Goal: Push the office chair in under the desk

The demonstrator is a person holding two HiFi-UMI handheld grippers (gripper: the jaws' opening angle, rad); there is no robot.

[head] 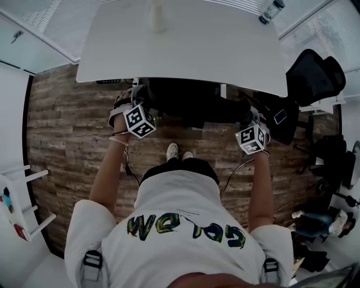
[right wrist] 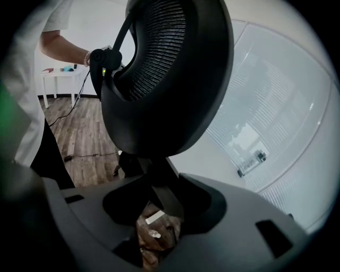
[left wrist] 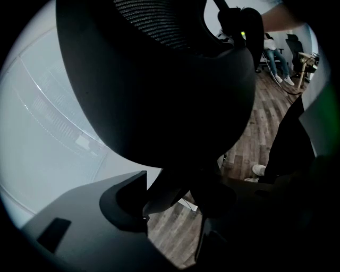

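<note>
The black office chair (head: 188, 104) stands with its seat partly beneath the white desk (head: 185, 39). Its mesh headrest fills the left gripper view (left wrist: 159, 79) and the right gripper view (right wrist: 170, 69). My left gripper (head: 135, 107) is at the left side of the chair's back. My right gripper (head: 251, 125) is at the right side. In the left gripper view, the left gripper (left wrist: 175, 202) has a dark part of the chair's back frame between its jaws. The right gripper (right wrist: 159, 207) is closed round a dark strut below the headrest. The fingertips are hidden in the head view.
A bottle (head: 271, 11) lies at the desk's far right corner, and a pale object (head: 160, 17) stands near its middle. A second black chair (head: 312, 76) and dark bags are to the right. A white shelf (head: 22, 208) is at the left. The floor is wood plank.
</note>
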